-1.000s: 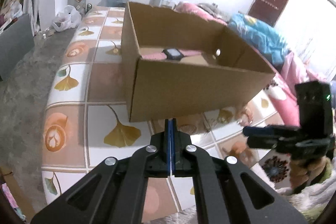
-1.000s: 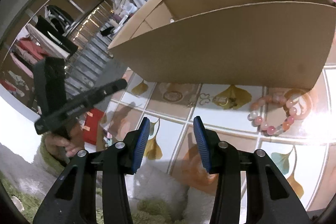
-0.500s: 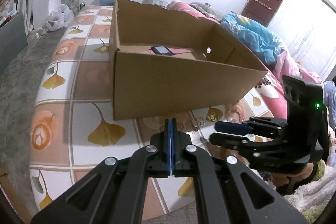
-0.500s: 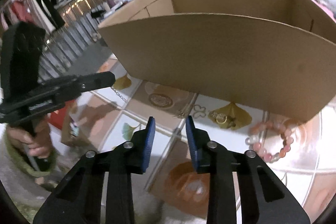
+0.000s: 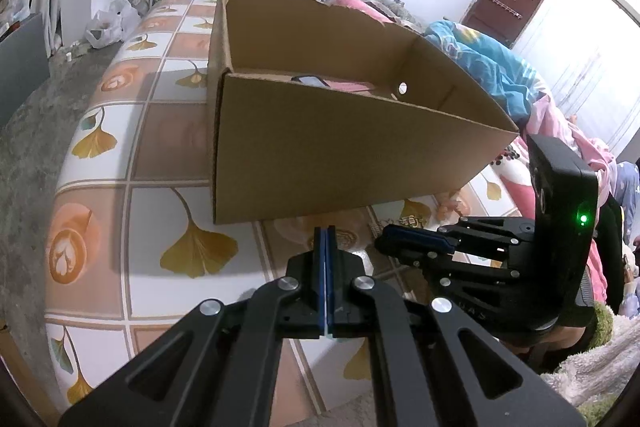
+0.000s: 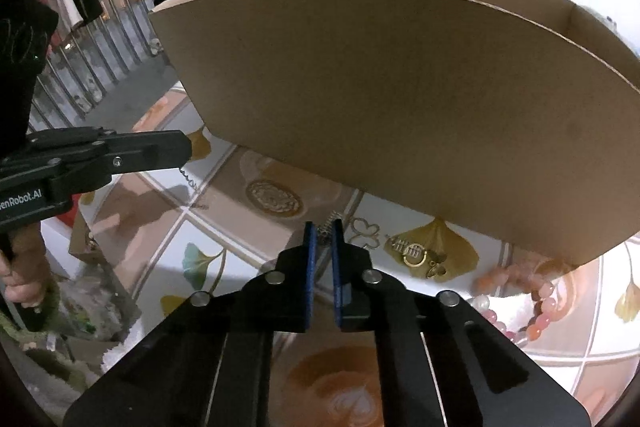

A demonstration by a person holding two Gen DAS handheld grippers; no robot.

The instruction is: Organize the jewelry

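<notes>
Narrowed since a second before: right gripper (image 6: 324, 227), fingers now a slim gap around chain (image 6: 329, 223), near box (image 6: 400, 99). Left gripper (image 5: 325, 233) pressed fully together, empty.

Cardboard box (image 6: 400, 99) walls off space beyond both grippers.

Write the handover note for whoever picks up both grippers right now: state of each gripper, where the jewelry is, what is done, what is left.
Left gripper: shut, empty, above the tiled table.
Right gripper: jaws narrowed around a thin chain lying on the table in front of the cardboard box; a small gap remains, so the grip is not confirmed.
Done: a pink watch is in the box.
Left: the chain, a gold ring charm and a pink bead bracelet, all on the table by the box's front wall.
</notes>
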